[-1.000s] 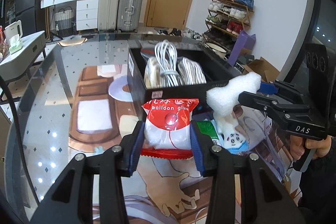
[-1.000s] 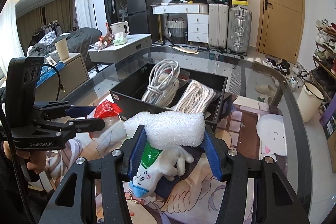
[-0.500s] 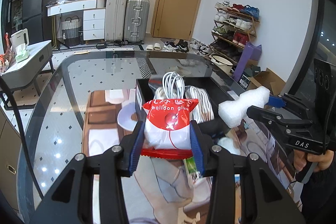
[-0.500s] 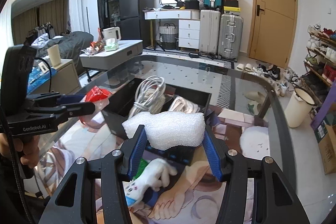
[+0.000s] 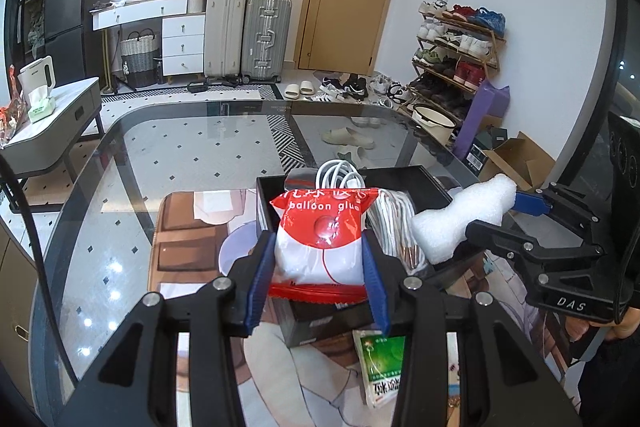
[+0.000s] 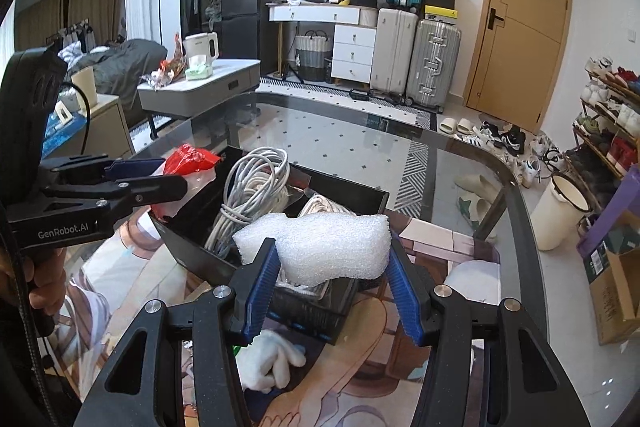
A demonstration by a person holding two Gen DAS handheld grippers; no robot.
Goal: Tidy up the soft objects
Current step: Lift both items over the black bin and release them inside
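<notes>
Your left gripper (image 5: 319,267) clamped the balloon-glue bag (image 5: 322,235) above the box (image 6: 192,227) (cables already inside); your right gripper (image 6: 332,279) gripped the foam (image 6: 332,247) over it. Neither was in yet. A green packet (image 5: 382,367) and, probably, a glove (image 6: 268,363) waited on the table.

The bench (image 5: 192,147) is smooth, glossy glass that mirrors the room. The balloon glue packet (image 5: 322,239) is shiny red-and-white plastic film, crinkled at its edges. The foam piece (image 6: 332,247) is white, matt and finely pebbled. At 12 o'clock from it, the black box (image 6: 192,239) looks like smooth, semi-gloss plastic, and its coiled cables (image 6: 252,187) have a satiny plastic sheath. Both tools are matt black plastic with blue ribbed pads (image 6: 260,291) and bright metal screws.
</notes>
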